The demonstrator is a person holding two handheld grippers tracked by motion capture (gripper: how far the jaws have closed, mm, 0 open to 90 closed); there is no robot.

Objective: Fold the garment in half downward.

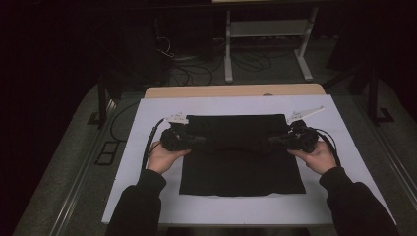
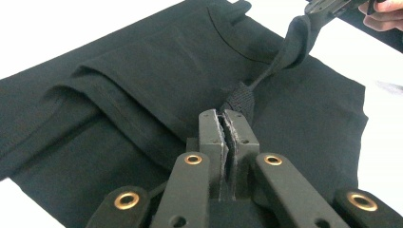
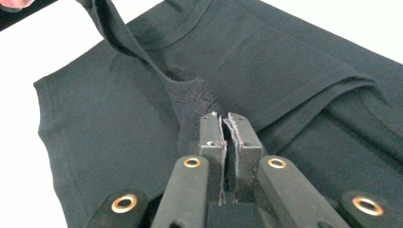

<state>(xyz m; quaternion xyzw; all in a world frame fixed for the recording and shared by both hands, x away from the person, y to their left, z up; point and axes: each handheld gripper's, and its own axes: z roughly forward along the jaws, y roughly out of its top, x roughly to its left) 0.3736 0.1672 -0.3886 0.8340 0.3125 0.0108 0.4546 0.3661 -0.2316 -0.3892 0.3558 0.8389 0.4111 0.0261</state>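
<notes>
1. In the high view, a black cotton T-shirt (image 1: 241, 157) lies partly folded at the centre of the frame on a white rectangular sheet (image 1: 147, 196) that covers the table. Its far part is lifted into a band stretched between the two tools.
2. That view places the left gripper (image 1: 199, 140) at the band's left end and the right gripper (image 1: 275, 140) at its right end, each held in a hand whose dark sleeve comes in from the bottom edge. How the jaws stand is too dark to read there.
3. The left gripper view gives the close detail: the left gripper (image 2: 224, 118) has its two black jaws clenched together on a ribbed edge of the T-shirt (image 2: 142, 85), pinched at the centre of the frame. From that pinch a taut strip of cloth rises to the upper right, where the other tool and fingers (image 2: 385, 12) hold it.
4. The right gripper view mirrors this: the right gripper (image 3: 223, 121) is clamped tight on a stitched edge of the T-shirt (image 3: 266, 57), with the strip running off to the upper left.
5. Both gripper views show folded layers and hems of the garment lying flat beneath the lifted strip.
</notes>
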